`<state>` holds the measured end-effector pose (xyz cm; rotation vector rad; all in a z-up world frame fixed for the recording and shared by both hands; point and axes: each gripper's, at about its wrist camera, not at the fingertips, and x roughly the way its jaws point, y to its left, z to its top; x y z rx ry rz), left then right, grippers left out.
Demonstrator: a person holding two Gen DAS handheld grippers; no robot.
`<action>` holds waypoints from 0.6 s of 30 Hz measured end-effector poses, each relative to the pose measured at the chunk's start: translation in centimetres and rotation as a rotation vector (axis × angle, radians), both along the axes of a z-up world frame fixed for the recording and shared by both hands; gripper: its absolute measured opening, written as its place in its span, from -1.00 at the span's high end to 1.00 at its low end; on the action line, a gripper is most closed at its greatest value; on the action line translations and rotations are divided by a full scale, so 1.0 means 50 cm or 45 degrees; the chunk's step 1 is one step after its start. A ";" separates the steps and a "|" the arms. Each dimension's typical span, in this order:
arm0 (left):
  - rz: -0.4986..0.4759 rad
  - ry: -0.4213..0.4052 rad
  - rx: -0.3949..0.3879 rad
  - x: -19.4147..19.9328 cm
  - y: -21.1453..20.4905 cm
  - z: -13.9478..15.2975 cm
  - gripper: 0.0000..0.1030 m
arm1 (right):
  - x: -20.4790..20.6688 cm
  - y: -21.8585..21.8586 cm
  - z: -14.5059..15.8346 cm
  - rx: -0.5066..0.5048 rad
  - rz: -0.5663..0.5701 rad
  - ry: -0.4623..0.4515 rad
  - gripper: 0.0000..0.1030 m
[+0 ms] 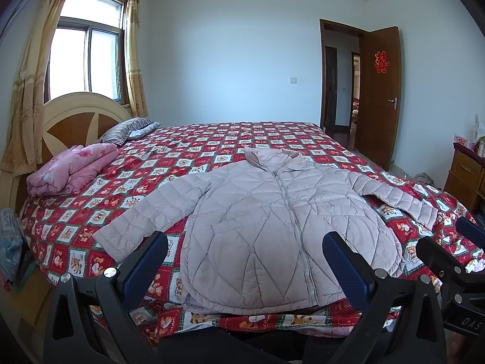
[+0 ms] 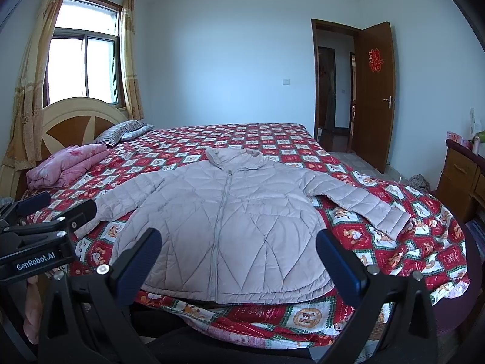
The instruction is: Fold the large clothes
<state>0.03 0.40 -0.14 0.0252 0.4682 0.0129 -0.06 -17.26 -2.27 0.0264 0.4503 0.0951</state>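
A pale pink quilted jacket [image 1: 266,221] [image 2: 230,221] lies flat and zipped on the bed, collar away from me, both sleeves spread out to the sides. Its hem reaches the bed's near edge. My left gripper [image 1: 245,257] is open and hovers just short of the hem with nothing between its fingers. My right gripper [image 2: 239,257] is open too, held in front of the hem and empty. The right gripper [image 1: 448,242] shows at the right edge of the left wrist view, and the left gripper [image 2: 54,212] at the left edge of the right wrist view.
The bed has a red patterned bedspread [image 1: 212,139] [image 2: 257,139]. A folded pink quilt [image 1: 72,170] and a striped pillow [image 1: 127,129] lie by the headboard [image 1: 81,112]. A wooden cabinet [image 2: 463,179] stands at the right, an open door [image 2: 372,97] beyond.
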 end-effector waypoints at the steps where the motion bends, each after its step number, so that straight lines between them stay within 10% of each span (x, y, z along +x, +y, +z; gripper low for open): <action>1: 0.000 -0.001 -0.001 0.000 0.000 0.000 -0.98 | 0.001 -0.001 0.000 0.001 0.000 0.000 -1.00; 18: 0.003 -0.002 -0.005 0.002 0.011 0.000 -0.98 | 0.003 -0.001 -0.001 0.004 0.003 0.008 -1.00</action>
